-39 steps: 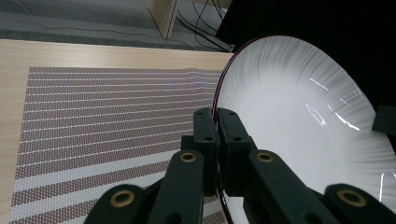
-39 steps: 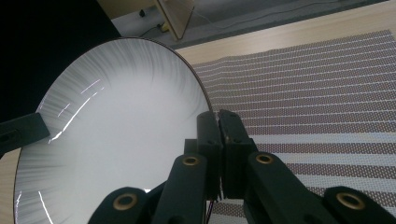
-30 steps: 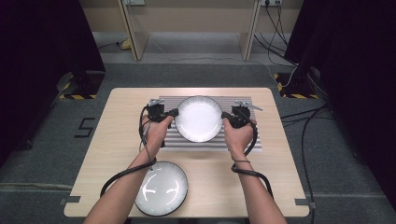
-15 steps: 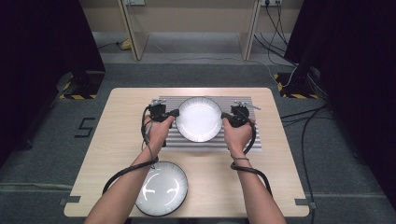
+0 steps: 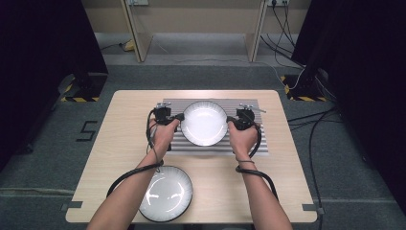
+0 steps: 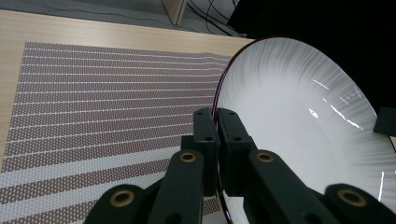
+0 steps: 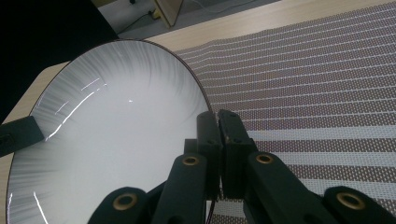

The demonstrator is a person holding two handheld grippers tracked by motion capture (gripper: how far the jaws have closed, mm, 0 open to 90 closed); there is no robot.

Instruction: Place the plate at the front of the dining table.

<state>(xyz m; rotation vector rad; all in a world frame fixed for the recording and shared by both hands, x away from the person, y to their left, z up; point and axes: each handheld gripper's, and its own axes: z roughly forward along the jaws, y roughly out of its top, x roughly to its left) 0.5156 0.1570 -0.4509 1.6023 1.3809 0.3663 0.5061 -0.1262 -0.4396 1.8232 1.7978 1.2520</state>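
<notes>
A white ribbed plate (image 5: 205, 122) with a dark rim hangs a little above the striped placemat (image 5: 182, 143), held between both hands. My left gripper (image 5: 180, 118) is shut on its left rim; in the left gripper view the two black jaws (image 6: 217, 126) pinch the plate's edge (image 6: 299, 121). My right gripper (image 5: 231, 120) is shut on the opposite rim, and in the right gripper view its jaws (image 7: 218, 128) clamp the plate's edge (image 7: 116, 126). Each gripper view shows a dark corner of the other gripper at the plate's far side.
A second ribbed plate (image 5: 165, 193) lies at the table's near edge, under my left forearm. Black cables trail from both grippers over the wooden table (image 5: 124, 129). Table legs and loose cables stand on the floor beyond the far edge.
The plate and both hands have drifted very slightly; the grip on both rims is the same.
</notes>
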